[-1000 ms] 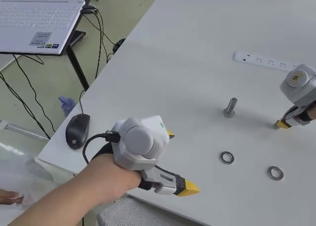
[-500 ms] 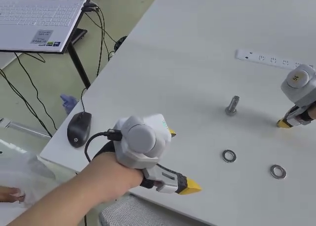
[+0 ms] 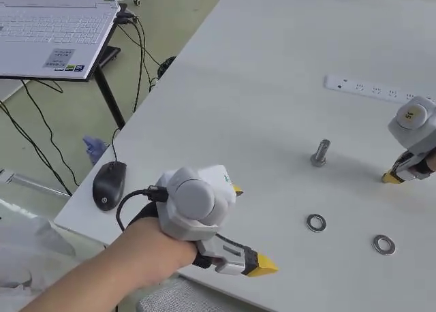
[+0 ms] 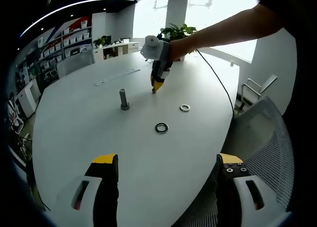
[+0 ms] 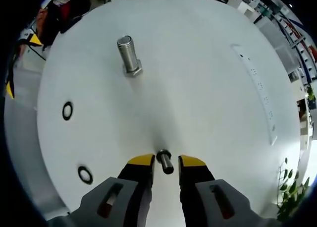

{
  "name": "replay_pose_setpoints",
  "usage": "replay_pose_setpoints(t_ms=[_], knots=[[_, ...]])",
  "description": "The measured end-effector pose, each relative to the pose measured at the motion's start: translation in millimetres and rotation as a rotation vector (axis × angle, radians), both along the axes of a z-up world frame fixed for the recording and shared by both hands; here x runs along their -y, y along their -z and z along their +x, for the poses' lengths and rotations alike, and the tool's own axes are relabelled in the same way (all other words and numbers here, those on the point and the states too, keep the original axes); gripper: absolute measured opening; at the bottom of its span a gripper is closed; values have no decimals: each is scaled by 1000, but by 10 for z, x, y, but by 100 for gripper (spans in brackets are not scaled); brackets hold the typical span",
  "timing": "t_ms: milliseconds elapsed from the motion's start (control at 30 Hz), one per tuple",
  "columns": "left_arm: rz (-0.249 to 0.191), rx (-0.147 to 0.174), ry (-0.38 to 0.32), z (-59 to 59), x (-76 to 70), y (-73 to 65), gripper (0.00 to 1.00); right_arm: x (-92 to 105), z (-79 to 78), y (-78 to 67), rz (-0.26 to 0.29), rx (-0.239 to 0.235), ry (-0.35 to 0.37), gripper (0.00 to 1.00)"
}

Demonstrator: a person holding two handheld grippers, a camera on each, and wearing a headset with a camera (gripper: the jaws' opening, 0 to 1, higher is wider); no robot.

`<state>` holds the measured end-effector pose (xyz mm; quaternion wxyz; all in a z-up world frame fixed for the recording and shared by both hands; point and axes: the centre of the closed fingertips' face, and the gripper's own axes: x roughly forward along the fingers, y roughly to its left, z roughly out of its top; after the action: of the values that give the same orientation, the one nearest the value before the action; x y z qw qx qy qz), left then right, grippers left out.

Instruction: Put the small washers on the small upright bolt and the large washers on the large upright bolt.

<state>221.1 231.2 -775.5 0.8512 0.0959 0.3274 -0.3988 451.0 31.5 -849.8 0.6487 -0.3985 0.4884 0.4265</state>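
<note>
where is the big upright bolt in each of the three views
Head view: the large bolt stands right of centre, below the white power strip.
Left gripper view: the large bolt is left of centre, just below the power strip.
Right gripper view: the large bolt is upper left, with the power strip far to its right.
Shared landmark: the power strip.
</note>
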Motion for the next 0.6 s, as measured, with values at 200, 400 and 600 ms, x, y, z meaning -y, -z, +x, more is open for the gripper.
replay_pose_setpoints(t_ms=[200, 400, 600], knots=[[-3, 6, 2, 19, 9, -21, 81, -7, 26, -134, 40, 14, 14, 27], [-3, 12, 4, 33, 13, -39, 81, -5, 16, -337, 75, 33, 25, 29], [-5, 16, 2, 33, 10, -49, 81, -36, -55, -587, 122, 61, 28, 30]])
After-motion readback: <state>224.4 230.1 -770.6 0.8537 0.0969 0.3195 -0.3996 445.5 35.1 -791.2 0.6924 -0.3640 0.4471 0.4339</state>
